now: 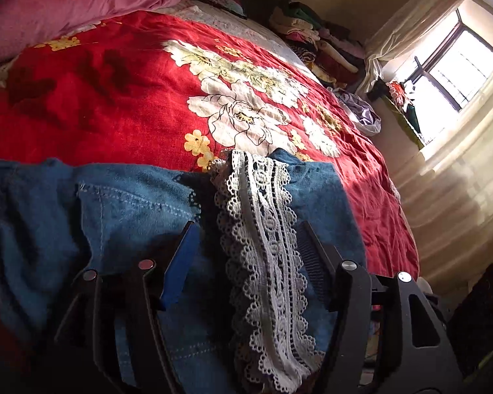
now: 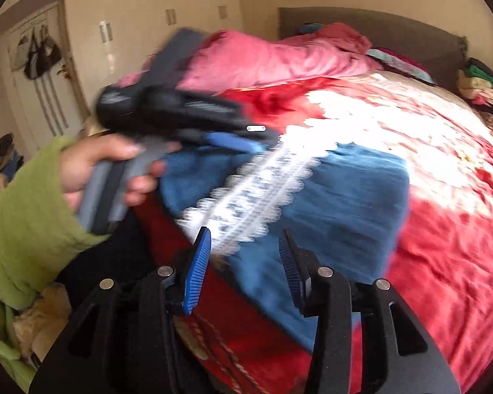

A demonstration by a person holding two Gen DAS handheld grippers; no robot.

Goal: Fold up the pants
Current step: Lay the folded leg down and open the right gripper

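A: Biggest first. We see the bed [image 1: 121, 98] w/ its red floral cover filling most of both views, pink quilt [image 1: 65, 3] bunched at the headboard end.

B: Agreed. Then the pants [image 2: 338, 197]: blue denim, folded into a compact block, lying on the cover near the bed's front edge. In the right wrist view its long axis seems to run from the near edge up toward the bed's middle, but that view is blurred.

A: The white lace strip [image 1: 266, 249] gives us the direction better. It runs lengthwise over the denim, near end by the fingers, far end pointing toward the big white flowers.

B: Left gripper [image 1: 246, 229]: we see its jaws apart, lace and denim lying between them, pads not pressing on the cloth. So it's not gripping.

A: Right gripper [image 2: 245, 239]: jaws also apart, above the near end of the pants, nothing clamped.

B: In the right wrist view a hand [image 2: 108, 167] in a green sleeve [image 2: 23, 216] holds the left tool by its grey handle, left of the denim.

A: Smaller: clothes pile [image 1: 315, 42] by the far wall.
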